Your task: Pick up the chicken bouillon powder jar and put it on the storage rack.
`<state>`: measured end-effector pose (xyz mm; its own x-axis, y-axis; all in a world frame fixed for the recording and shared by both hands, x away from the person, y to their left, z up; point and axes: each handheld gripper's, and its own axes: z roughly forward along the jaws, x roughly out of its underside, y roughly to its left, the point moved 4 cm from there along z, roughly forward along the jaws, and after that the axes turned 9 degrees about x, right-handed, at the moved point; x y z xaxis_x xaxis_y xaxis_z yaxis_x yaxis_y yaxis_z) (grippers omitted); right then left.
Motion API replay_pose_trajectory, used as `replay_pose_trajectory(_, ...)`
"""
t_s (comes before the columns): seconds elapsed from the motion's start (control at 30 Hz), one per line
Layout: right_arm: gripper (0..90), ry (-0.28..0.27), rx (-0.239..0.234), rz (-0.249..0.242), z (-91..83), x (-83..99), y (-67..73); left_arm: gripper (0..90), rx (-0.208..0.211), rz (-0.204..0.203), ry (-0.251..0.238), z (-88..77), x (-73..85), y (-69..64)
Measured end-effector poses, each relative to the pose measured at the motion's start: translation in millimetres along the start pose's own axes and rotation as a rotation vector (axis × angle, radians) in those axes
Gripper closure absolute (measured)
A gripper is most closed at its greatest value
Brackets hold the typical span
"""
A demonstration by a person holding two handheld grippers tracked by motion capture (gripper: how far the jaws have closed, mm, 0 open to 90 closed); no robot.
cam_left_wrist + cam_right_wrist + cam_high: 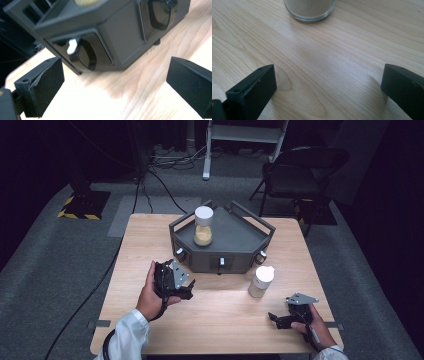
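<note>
The jar (261, 281) with the white lid and pale powder stands upright on the table (220, 320), ahead of your right gripper (278, 319) and apart from it. In the right gripper view its glass base (309, 10) sits just left of centre between the jaws, with bare wood between base and jaw tips. The jaws stand wide, holding nothing.

A second jar (203, 226), white-lidded with yellow powder, stands upright on the deck of the dark station (220, 242), beyond your left gripper (186, 289). The left gripper's jaws are also wide and empty. In the left gripper view they face the station's front wall (120, 42); a white tab (72, 46) shows at a recess to the left of centre.

Step in hand, as judged: approach. Neither jar is gripped; the table jar is the nearer target for the right gripper.

Next move, as judged: advance the right gripper low along the table until the jaws flank the jar body below the lid, then close. Shift slightly left first so the jar centres between the jaws. Contact by one jaw alone may tip or slide the jar.

Clearances: the table is open on all sides of the right gripper, but the near table edge (220, 353) lies close behind your right hand (312, 327). The station stands just beyond the table jar, so limit forward travel. The left gripper is near the station wall; room to move lies behind it and to its left.
</note>
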<state>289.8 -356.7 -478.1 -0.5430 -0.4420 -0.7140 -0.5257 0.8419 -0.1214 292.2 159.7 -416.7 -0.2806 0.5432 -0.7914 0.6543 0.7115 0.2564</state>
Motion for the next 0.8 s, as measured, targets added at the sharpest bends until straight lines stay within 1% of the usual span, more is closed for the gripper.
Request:
replay_pose_trajectory(0.07, 0.0, 0.000, 0.000, 0.000, 0.0, 0.0, 0.0, 0.9, 0.004, -0.011, 0.011, 0.9, 7.3, -1.5)
replay_pose_trajectory(0.1, 0.0, 0.000, 0.000, 0.000, 0.0, 0.0, 0.0, 0.9, 0.004, -0.011, 0.011, 0.9, 7.3, -1.5)
replay_pose_trajectory(0.2, 0.0, 0.000, 0.000, 0.000, 0.0, 0.0, 0.0, 0.9, 0.012, -0.034, 0.025, 1.8, 15.6, -1.2)
replay_pose_trajectory(0.23, 0.0, 0.000, 0.000, 0.000, 0.0, 0.0, 0.0, 0.9, 0.012, -0.034, 0.025, 1.8, 15.6, -1.2)
replay_pose_trajectory(0.27, 0.0, 0.000, 0.000, 0.000, 0.1, -0.1, 0.0, 0.9, 0.019, -0.044, 0.036, 2.9, 18.5, -0.4)
replay_pose_trajectory(0.4, 0.0, 0.000, 0.000, 0.001, 0.1, -0.1, -0.1, 0.9, 0.025, -0.060, 0.048, 4.6, 23.7, -0.4)
replay_pose_trajectory(0.47, 0.0, 0.000, 0.000, 0.001, 0.1, -0.1, -0.1, 0.9, 0.035, -0.071, 0.065, 6.6, 28.6, -0.5)
replay_pose_trajectory(0.53, 0.0, 0.000, 0.000, 0.001, 0.2, -0.2, -0.1, 1.0, 0.058, -0.093, 0.076, 8.1, 32.2, 1.5)
replay_pose_trajectory(0.57, 0.0, 0.000, 0.000, 0.001, 0.2, -0.2, -0.1, 1.0, 0.058, -0.093, 0.076, 8.1, 32.2, 1.5)
replay_pose_trajectory(0.67, 0.0, 0.000, 0.000, 0.002, 0.2, -0.2, -0.1, 1.1, 0.065, -0.097, 0.101, 9.6, 37.4, 2.1)
replay_pose_trajectory(0.7, 0.0, 0.000, 0.000, 0.002, 0.2, -0.2, -0.2, 1.1, 0.071, -0.107, 0.104, 9.2, 39.5, 3.1)
replay_pose_trajectory(0.73, 0.0, 0.000, 0.000, 0.002, 0.2, -0.2, -0.2, 1.1, 0.083, -0.134, 0.108, 8.5, 43.7, 5.8)
replay_pose_trajectory(0.77, 0.0, 0.000, 0.000, 0.002, 0.2, -0.2, -0.2, 1.2, 0.083, -0.134, 0.108, 8.5, 43.7, 5.8)
replay_pose_trajectory(0.8, 0.0, 0.000, -0.001, 0.001, 0.2, -0.2, -0.2, 1.2, 0.090, -0.154, 0.111, 8.2, 48.3, 7.6)
